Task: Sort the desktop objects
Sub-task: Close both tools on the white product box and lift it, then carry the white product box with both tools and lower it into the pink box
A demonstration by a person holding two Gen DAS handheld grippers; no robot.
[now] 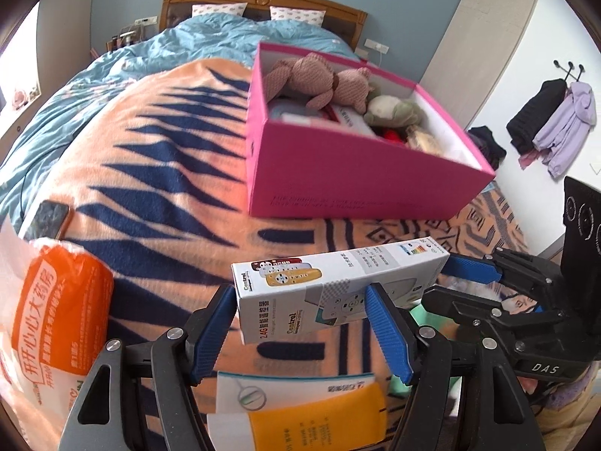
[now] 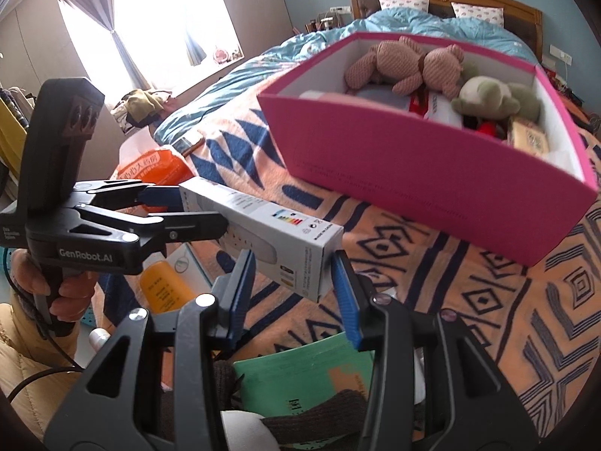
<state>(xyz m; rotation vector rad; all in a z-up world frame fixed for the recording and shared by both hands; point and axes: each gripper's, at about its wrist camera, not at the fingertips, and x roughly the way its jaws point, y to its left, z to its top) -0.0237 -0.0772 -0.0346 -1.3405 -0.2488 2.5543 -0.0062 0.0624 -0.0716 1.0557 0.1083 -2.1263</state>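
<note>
I have the long white carton (image 1: 330, 289) lifted above the patterned blanket (image 1: 157, 203), my left gripper (image 1: 296, 319) clamped across one end and my right gripper (image 2: 296, 282) across the other; the pink box (image 1: 360, 184) sits farther off.

Matt pink cardboard box (image 1: 357, 173), fleecy blanket (image 1: 157, 158)
</note>
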